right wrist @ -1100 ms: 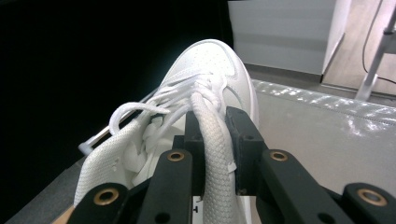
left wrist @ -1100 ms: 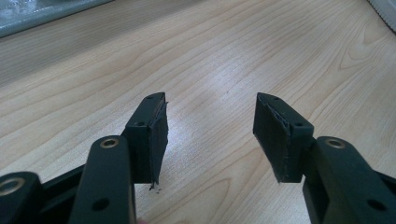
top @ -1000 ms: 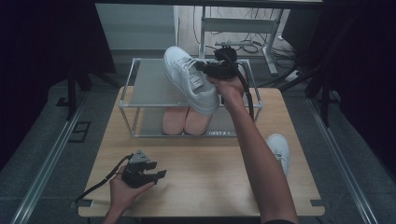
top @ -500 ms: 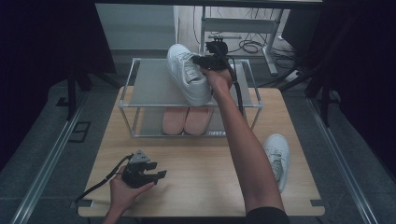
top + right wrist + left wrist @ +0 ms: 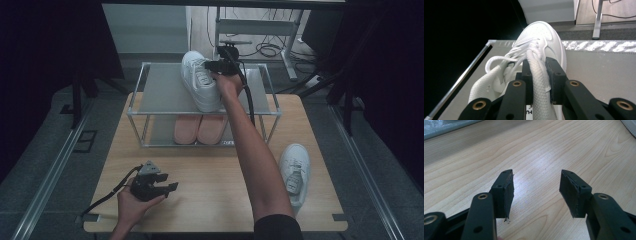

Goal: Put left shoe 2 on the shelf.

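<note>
A white sneaker (image 5: 200,82) lies on the top shelf of a metal shoe rack (image 5: 160,92), toe pointing away. My right gripper (image 5: 210,65) is shut on the sneaker's padded collar edge (image 5: 537,75), which runs between the two pads. Its jaws have just been opening slightly, with the collar still between them. In the right gripper view the laces and toe (image 5: 541,35) stretch ahead of my right gripper (image 5: 540,62). My left gripper (image 5: 167,189) rests near the table's front left, open, with bare wood between the jaws of my left gripper (image 5: 536,177).
A second white sneaker (image 5: 294,170) lies on the wooden table (image 5: 210,175) at the right. A pair of pink shoes (image 5: 197,129) sits on the rack's lower shelf. The person's right forearm reaches across the table's middle. Dark surroundings and floor rails flank the table.
My right gripper has carried the white sneaker farther back and lower onto the rack's top shelf. My left gripper has stayed put.
</note>
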`<action>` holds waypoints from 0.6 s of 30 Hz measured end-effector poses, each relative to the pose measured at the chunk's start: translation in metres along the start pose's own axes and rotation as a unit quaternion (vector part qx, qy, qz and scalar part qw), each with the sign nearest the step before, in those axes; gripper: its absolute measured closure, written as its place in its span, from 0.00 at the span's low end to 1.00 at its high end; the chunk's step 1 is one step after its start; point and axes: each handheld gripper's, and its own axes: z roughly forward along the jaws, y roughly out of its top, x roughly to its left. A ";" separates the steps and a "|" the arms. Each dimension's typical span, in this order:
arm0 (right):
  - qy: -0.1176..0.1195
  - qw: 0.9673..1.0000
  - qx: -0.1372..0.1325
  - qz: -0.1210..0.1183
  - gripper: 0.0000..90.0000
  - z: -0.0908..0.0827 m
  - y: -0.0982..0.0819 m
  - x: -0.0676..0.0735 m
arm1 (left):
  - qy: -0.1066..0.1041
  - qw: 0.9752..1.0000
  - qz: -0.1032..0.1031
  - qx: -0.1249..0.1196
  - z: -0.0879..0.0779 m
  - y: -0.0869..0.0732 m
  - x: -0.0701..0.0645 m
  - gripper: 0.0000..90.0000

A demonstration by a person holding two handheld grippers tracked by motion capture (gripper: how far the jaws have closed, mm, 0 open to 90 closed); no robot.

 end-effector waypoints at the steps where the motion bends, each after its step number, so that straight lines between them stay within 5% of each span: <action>1: -0.001 1.000 0.002 -0.002 0.85 0.001 -0.001 0.000 | 0.000 1.000 0.000 0.000 0.000 0.000 0.000 0.51; 4: 0.003 1.000 -0.004 0.001 0.76 0.002 -0.003 -0.004 | 0.001 1.000 0.001 -0.001 0.000 0.000 0.000 0.51; 10: 0.019 0.999 -0.020 -0.030 0.62 -0.012 -0.001 -0.004 | 0.000 1.000 0.001 0.003 0.003 -0.001 -0.001 0.51; 14: 0.018 0.997 -0.033 -0.060 0.64 -0.030 -0.004 -0.004 | 0.001 1.000 0.001 0.001 0.002 -0.001 -0.001 0.51; 18: 0.031 0.995 -0.039 -0.083 0.80 -0.051 -0.011 -0.010 | 0.003 1.000 0.001 0.000 0.000 0.000 -0.001 0.51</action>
